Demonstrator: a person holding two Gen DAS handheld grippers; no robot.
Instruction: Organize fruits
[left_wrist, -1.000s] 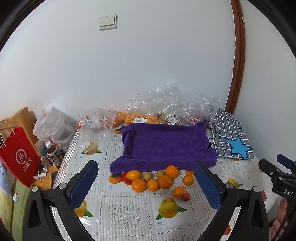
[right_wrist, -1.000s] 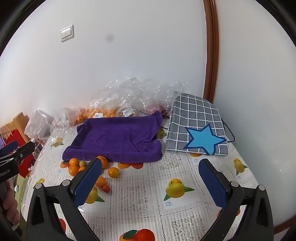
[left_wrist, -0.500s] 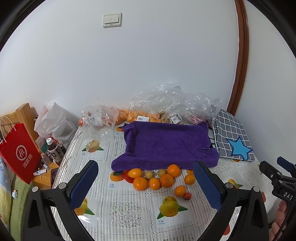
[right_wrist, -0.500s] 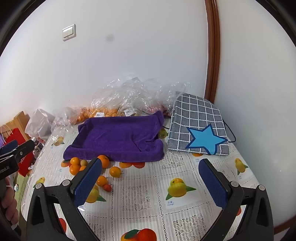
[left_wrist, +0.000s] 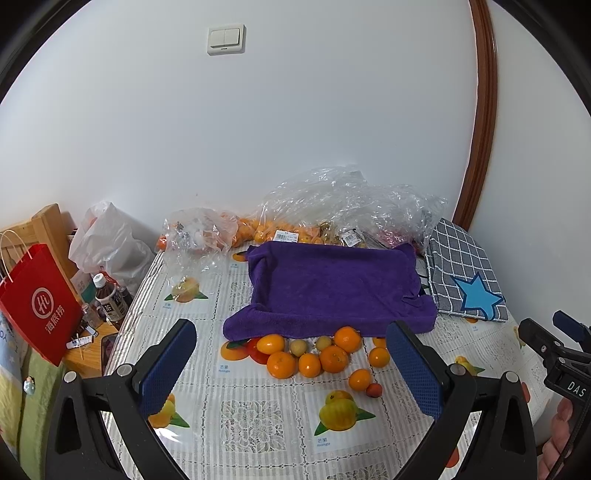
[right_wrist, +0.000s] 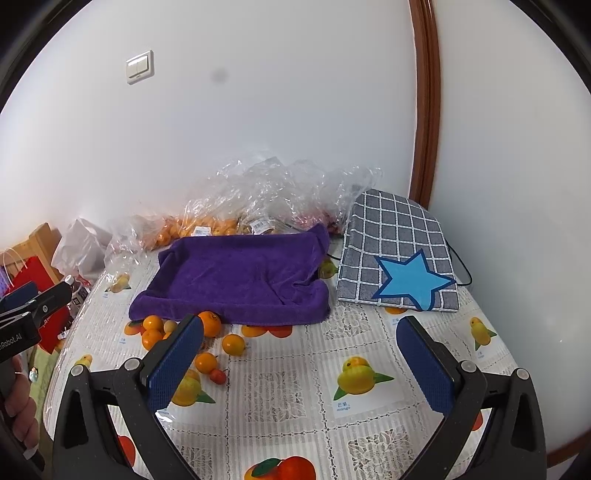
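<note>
Left wrist view
Left claw: the left gripper (left_wrist: 290, 363) has its two blue pads wide apart with nothing between them, I think so a fruit can fit in
Where it hangs: above the near part of the table (left_wrist: 258, 413), aimed at the fruit, touching none
Fruit: a loose pile of oranges (left_wrist: 319, 356) lies on the cloth just near the front edge of the purple towel (left_wrist: 332, 291), with two small pale yellow fruits (left_wrist: 310, 345) among them
Stray ones: one orange and a tiny red fruit (left_wrist: 374, 390) sit a bit nearer and to the right, apart from the pile
Towel: it covers something tray-shaped with raised sides, likely the spot to put fruit so it cannot roll off
Far side: clear plastic bags (left_wrist: 351, 210) with more oranges lean at the wall

Right wrist view
Right claw: the right gripper (right_wrist: 299, 363) is spread wide too and holds nothing
Where it hangs: over the near middle of the table, with the fruit pile to its left, partly behind its left pad
Star cushion: the grey check cushion (right_wrist: 399, 254) lies right of the towel, out of the way
Job: not begun, I think, since no fruit sits on the towel
</note>
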